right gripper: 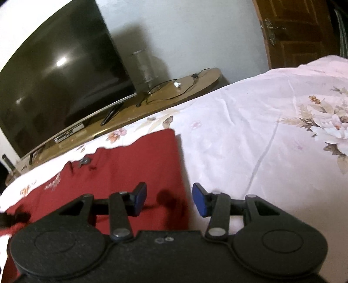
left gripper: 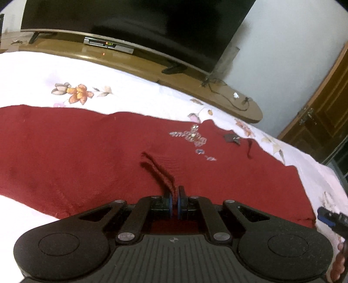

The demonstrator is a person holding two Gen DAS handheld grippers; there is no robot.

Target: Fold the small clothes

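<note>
The red garment (left gripper: 87, 152) lies spread flat on the bed (left gripper: 32, 71) with its flowered white sheet, just in front of the television (left gripper: 130, 19) on its wooden stand, and the left claw (left gripper: 174, 197) sits at the garment's near side, its pads pinched together on a red drawstring (left gripper: 156, 167) that trails up across the cloth. Over at the garment's right edge the right claw (right gripper: 169, 199) hovers with its pads standing moderately apart, holding nothing, one pad above red cloth and the other above bare sheet.
</note>
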